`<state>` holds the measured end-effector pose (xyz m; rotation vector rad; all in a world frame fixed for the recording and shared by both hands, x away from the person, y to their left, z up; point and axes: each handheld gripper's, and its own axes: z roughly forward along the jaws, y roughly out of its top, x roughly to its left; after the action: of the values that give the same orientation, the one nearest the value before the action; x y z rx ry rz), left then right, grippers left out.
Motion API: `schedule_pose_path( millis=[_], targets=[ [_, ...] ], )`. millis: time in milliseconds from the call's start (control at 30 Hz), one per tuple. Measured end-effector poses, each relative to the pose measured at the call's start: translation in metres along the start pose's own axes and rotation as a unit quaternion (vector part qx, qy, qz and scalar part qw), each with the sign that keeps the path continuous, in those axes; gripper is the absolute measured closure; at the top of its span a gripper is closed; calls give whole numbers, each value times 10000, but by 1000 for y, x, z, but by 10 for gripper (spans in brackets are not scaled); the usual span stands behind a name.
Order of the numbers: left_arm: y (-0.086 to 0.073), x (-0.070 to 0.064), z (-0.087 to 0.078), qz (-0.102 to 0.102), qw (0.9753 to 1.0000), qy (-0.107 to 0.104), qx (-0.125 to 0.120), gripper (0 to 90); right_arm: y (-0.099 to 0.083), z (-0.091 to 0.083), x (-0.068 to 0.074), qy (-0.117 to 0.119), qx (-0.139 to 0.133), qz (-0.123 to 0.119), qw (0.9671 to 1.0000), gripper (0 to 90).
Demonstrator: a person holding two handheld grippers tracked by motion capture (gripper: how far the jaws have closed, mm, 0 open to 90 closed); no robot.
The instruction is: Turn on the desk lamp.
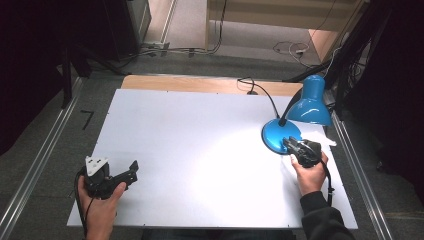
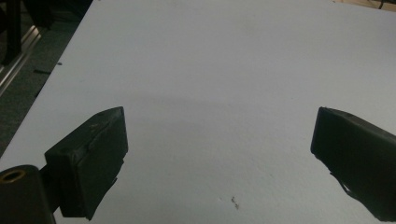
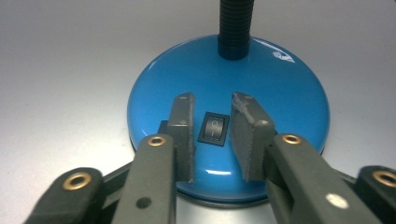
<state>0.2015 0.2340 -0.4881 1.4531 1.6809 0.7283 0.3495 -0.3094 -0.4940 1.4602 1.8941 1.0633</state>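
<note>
My right gripper (image 3: 212, 122) sits low over the round base (image 3: 280, 93) of a blue lamp (image 1: 305, 107), jaws partly spread with the black switch (image 3: 213, 129) directly between their tips, neither pad touching it. The lamp's ribbed black neck (image 3: 236, 28) rises just beyond the jaws. My left gripper (image 2: 219, 135) rests well apart from the lamp, jaws spread wide, with bare white table (image 2: 210, 70) between and ahead of them.
</note>
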Motion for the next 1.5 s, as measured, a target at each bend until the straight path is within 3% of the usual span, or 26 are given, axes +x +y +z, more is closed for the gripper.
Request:
schedule_pose_path(
  millis=[100,400,700,1033,1500],
  targets=[
    [0,0,0,1,10000,-3,8,44,0,0,-1,40,-113,63,9999,481],
    [0,0,0,-8,10000,-7,-5,44,1,0,-1,89,-234,134,9996,296],
    [0,0,-1,-9,10000,0,-6,44,1,-4,-1,75,-234,84,9997,234],
    [0,0,-1,3,10000,1,-12,44,-4,-15,-7,97,-243,108,9996,234],
    [0,1,-2,-4,10000,3,-15,45,-7,-28,-5,212,-311,93,9992,233]
  ],
)
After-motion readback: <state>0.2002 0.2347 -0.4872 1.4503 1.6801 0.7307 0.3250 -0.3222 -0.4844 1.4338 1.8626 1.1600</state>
